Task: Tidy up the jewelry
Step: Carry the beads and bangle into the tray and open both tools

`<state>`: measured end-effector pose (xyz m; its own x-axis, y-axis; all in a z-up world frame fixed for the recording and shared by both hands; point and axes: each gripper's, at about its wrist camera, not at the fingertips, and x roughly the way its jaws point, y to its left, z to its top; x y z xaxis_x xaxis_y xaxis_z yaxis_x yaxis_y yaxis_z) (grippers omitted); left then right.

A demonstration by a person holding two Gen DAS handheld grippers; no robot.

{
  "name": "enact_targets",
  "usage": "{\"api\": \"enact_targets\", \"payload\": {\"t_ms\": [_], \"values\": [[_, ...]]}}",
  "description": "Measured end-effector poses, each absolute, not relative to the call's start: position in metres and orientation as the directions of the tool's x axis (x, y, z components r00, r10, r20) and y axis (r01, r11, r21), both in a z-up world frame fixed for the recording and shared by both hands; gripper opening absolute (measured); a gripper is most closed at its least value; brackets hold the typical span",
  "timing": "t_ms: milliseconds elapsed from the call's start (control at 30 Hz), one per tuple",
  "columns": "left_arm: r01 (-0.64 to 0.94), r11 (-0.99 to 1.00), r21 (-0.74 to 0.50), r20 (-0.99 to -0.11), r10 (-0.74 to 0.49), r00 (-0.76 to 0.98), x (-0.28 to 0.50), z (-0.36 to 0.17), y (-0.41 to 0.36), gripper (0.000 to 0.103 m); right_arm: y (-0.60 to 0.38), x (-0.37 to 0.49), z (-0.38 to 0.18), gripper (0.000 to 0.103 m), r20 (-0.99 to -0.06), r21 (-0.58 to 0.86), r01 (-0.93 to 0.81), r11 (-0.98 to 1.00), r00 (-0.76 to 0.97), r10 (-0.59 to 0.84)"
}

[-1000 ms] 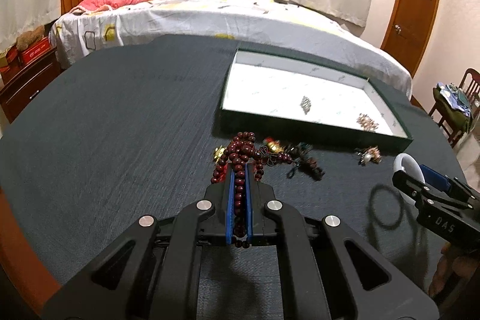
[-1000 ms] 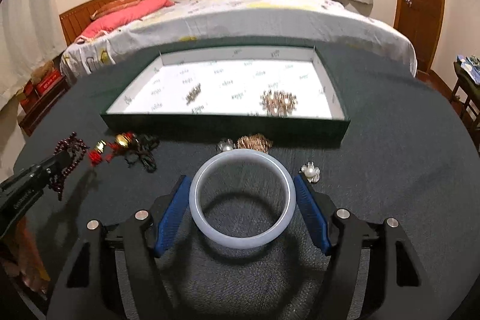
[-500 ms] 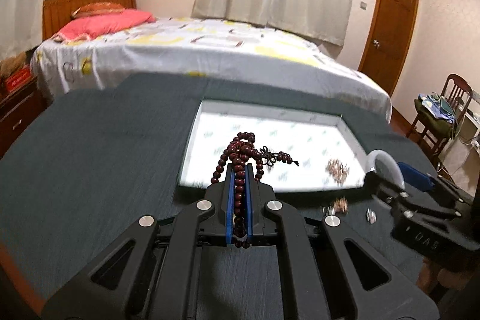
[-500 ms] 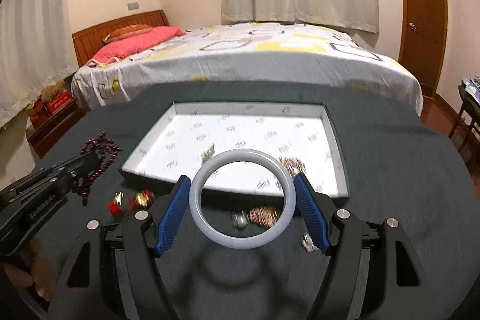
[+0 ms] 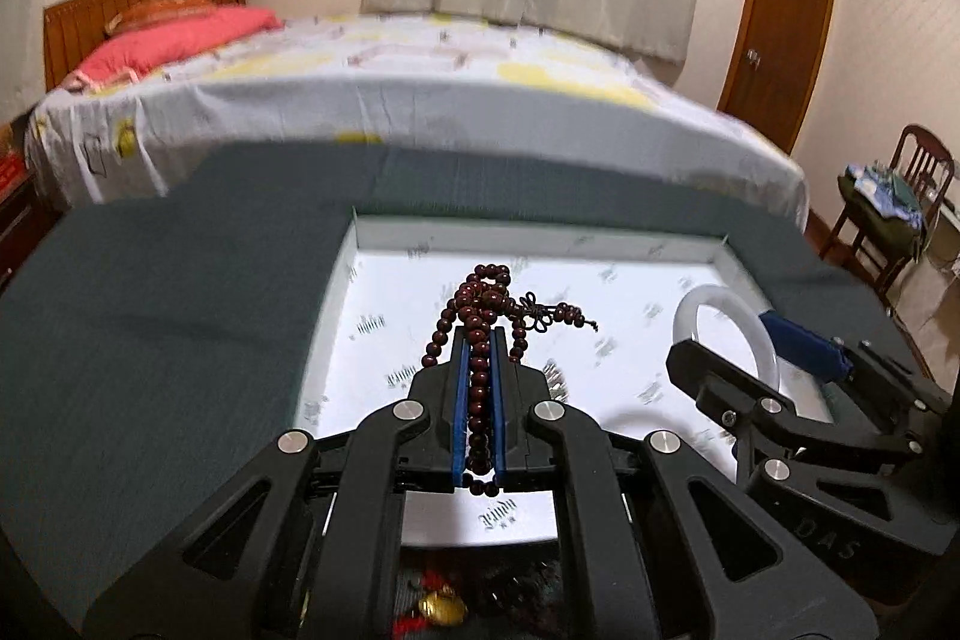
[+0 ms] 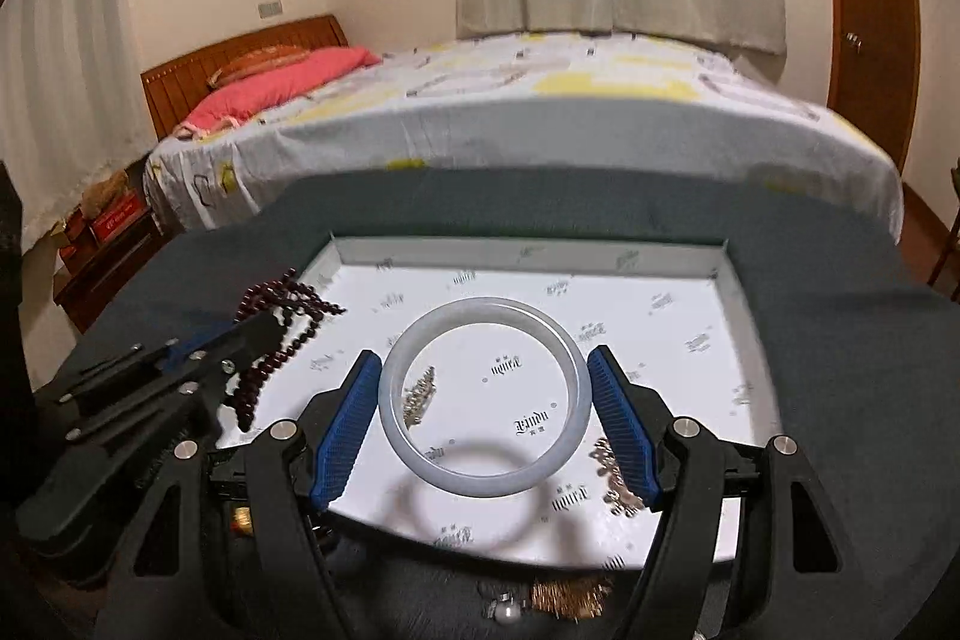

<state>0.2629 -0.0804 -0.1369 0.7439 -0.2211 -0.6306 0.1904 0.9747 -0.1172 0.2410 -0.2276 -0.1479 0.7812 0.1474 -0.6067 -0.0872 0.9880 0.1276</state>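
Both grippers hang above the white floor of the tray (image 6: pixel 738 340), so what the coming move turns on is simply that the tray lies straight below each load. The left gripper (image 5: pixel 478 340) is clamped tight on a string of dark red beads (image 5: pixel 480 388); the strand runs lengthwise between the blue pads, its loose loops and knotted tail spilling past the tips over the tray's left half. The right gripper (image 6: pixel 483 400) is closed on a pale bangle (image 6: pixel 483 481), pads pressing its two sides, the ring held roughly flat over the middle of the tray with its shadow on the floor just below. In my judgement, each load would land inside the tray walls if let go. Two small metal pieces already lie in the tray, one under the bangle's left edge (image 6: pixel 420 397) and one beside the right pad (image 6: pixel 612 466). A few more pieces (image 6: pixel 558 595) remain on the dark counter (image 6: pixel 840 340) outside the tray's near wall, so sorting is partly done
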Motion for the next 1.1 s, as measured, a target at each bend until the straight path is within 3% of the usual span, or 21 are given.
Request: {"api": "enact_targets", "payload": {"t_ms": [333,933,1100], "values": [[0.17,0.976,-0.137,-0.728,-0.216,0.651,0.294,-0.178,-0.076,0.007,-0.224,0.268,-0.183,0.068,-0.701,0.12,-0.09,0.989,0.698,0.149],[0.164,0.975,-0.149,-0.752,-0.22,0.621,0.304,-0.187,-0.072,0.009,-0.22,0.28,-0.194,0.069,-0.744,0.079,-0.094,0.992,0.657,0.122],[0.164,0.976,-0.141,-0.749,-0.213,0.627,0.301,-0.186,-0.073,0.028,-0.222,0.28,-0.194,0.074,-0.742,0.097,-0.087,0.991,0.658,0.13]]}}
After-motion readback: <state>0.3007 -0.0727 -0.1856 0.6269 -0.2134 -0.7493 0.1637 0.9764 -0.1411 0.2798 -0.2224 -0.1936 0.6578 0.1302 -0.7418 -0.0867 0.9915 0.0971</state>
